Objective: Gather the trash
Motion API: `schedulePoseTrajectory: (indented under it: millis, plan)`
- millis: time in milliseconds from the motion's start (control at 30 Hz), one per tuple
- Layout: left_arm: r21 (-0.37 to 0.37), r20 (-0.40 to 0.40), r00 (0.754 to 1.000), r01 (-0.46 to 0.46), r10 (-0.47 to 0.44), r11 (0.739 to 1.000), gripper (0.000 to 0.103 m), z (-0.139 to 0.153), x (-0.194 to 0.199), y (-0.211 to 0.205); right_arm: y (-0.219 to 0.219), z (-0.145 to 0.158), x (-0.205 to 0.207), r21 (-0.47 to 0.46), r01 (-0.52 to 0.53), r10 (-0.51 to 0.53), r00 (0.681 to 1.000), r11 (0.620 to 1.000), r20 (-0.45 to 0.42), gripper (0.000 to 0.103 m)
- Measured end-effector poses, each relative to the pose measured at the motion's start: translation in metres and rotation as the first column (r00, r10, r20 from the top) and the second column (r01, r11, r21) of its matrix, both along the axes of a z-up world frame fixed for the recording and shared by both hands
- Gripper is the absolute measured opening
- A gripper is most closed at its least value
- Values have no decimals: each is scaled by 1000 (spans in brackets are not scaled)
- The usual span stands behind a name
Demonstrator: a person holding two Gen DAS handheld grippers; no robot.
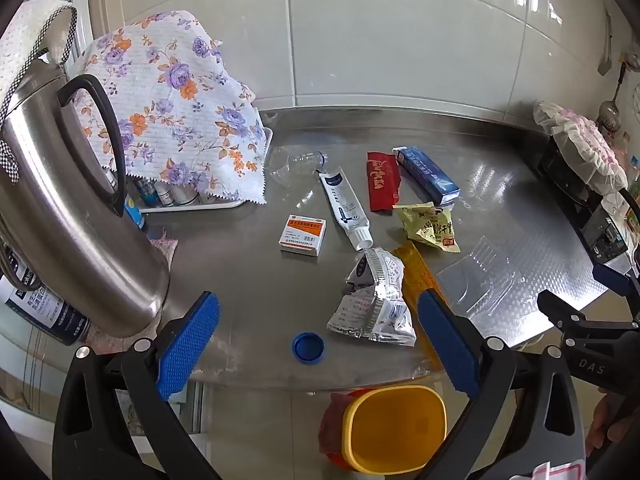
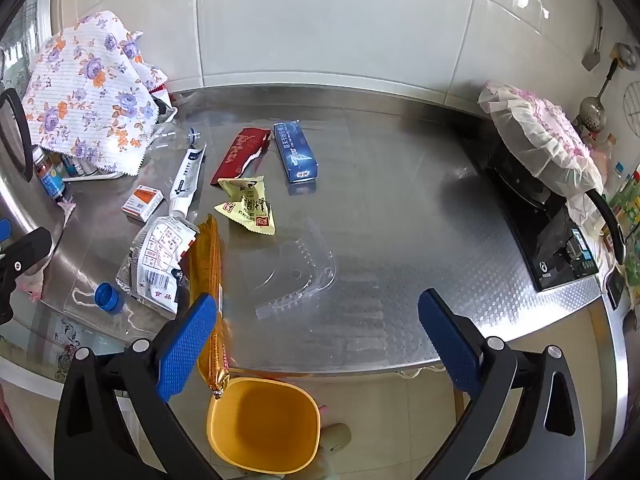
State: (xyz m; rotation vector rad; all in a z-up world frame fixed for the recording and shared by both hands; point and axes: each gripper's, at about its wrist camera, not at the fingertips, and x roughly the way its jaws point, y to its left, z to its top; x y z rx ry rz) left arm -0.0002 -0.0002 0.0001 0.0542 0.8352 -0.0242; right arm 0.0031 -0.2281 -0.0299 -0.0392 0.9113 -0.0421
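Observation:
Trash lies on a steel counter (image 1: 248, 280): a blue bottle cap (image 1: 307, 347), a crumpled silver wrapper (image 1: 374, 300), a long orange wrapper (image 2: 208, 280), a yellow snack bag (image 1: 430, 227), a red packet (image 1: 382, 180), a white tube (image 1: 345, 208), a blue box (image 1: 426, 174), a small orange-white box (image 1: 303, 235), a clear bottle (image 1: 296, 162) and a clear plastic tray (image 2: 298, 270). A yellow bin (image 1: 394, 428) stands below the counter's front edge. My left gripper (image 1: 318, 350) is open over the cap. My right gripper (image 2: 318, 344) is open near the front edge, above the bin (image 2: 264, 424).
A steel kettle (image 1: 68, 208) stands at the left beside a floral cloth (image 1: 176, 108) over a rack of small bottles. A stove (image 2: 548, 224) with a cloth-covered pot (image 2: 540, 136) is at the right. A tiled wall is behind.

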Motion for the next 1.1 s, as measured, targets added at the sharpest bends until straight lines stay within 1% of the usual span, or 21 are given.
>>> schedulePoseTrajectory:
  millis: [300,333,433,733,967,1033,1100]
  plan:
    - [11,4,1000,-2,2,1000,98,-1,4,-4,-2,2,0,-2,-4,4,1000,1000,1,100]
    - [14,6,1000,-4,4,1000,98,1,-1,-3,-2,3,1,-1,-5,5,1000,1000,1,100]
    - [17,7,1000,-5,5,1000,98,1,-1,-4,-2,3,1,-5,-6,6,1000,1000,1,100]
    - [14,5,1000,-1,1,1000,98,0,1,0,-1,2,2,-5,-7,7,1000,1000,0,100]
    - [-5,7,1000,-5,5,1000,98,-4,1,4,-1,0,3,-5,-7,7,1000,1000,-5,100]
    - [-33,10,1000,-5,6,999,98,-4,1,5,-1,0,3,-6,-5,5,1000,1000,-4,100]
    - [-41,9,1000,-7,7,999,98,-5,0,5,-2,-2,4,-5,-3,3,1000,1000,-6,100]
